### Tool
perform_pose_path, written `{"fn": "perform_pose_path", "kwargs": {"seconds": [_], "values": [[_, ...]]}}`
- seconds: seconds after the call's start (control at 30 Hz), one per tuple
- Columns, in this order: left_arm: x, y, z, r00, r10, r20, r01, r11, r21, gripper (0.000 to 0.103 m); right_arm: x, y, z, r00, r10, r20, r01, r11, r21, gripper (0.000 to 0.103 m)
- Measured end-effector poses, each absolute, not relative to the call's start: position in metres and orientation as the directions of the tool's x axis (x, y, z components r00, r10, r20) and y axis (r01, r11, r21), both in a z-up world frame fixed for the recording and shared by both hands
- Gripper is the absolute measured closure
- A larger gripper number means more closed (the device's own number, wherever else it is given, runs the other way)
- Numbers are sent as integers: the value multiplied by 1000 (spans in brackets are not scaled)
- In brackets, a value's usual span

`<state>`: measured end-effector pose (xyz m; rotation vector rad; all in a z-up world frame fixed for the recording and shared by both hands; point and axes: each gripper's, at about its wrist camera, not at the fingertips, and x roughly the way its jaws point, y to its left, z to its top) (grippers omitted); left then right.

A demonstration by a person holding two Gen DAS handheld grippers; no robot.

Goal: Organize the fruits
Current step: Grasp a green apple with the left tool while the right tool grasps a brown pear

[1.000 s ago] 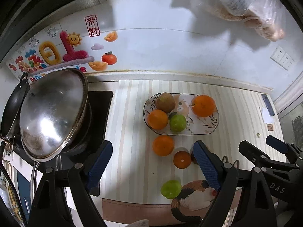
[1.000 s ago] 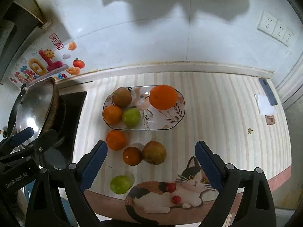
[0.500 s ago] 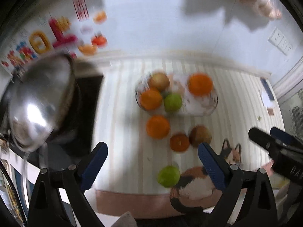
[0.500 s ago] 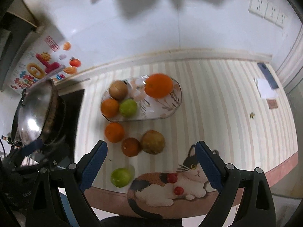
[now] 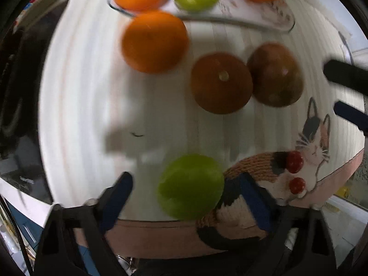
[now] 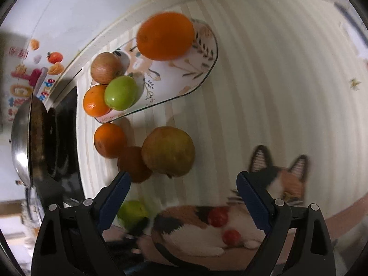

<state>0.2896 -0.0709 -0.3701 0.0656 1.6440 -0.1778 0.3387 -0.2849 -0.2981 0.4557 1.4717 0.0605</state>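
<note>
Striped white tabletop (image 5: 76, 105) is carrying the oval floral glass plate (image 6: 207, 69), already half full of fruit. Left gripper (image 5: 186, 191), fingers spread wide, is flanking the round green fruit (image 5: 191, 186); right gripper (image 6: 184, 186) is gaping too.

Green fruit (image 5: 191, 187) between open tool (image 5: 187, 192) fingers
</note>
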Motion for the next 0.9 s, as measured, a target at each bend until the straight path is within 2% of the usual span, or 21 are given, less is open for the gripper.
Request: {"fn": "perform_pose_path", "kwargs": {"seconds": [0.03, 0.07, 0.2, 0.23, 0.27, 0.67, 0.9], "values": [[289, -73, -375, -94, -68, -993, 156, 984, -82, 44, 343, -285, -306, 106, 338, -935, 249, 901, 354, 8], [288, -74, -379, -101, -53, -993, 160, 985, -69, 45, 348, -284, -314, 97, 359, -928, 262, 891, 372, 8], [287, -68, -378, -59, -30, -998, 132, 991, -37, 45, 367, -276, -338, 65, 406, -912, 284, 868, 407, 19], [287, -63, -378, -53, -26, -998, 115, 993, -32, 45, 371, -272, -345, 54, 408, -911, 280, 870, 406, 29], [288, -58, -378, -51, -23, -998, 93, 995, -28, 45, 373, -269, -349, 49, 418, -907, 271, 869, 415, 32], [293, -33, -380, -23, -29, -999, -31, 999, -28, 45, 335, -216, -347, -72, 249, -966, -37, 967, 252, 33], [292, -35, -384, -17, -20, -1000, -22, 1000, -20, 45, 335, -216, -349, -68, 248, -966, -20, 968, 250, 32]]}}
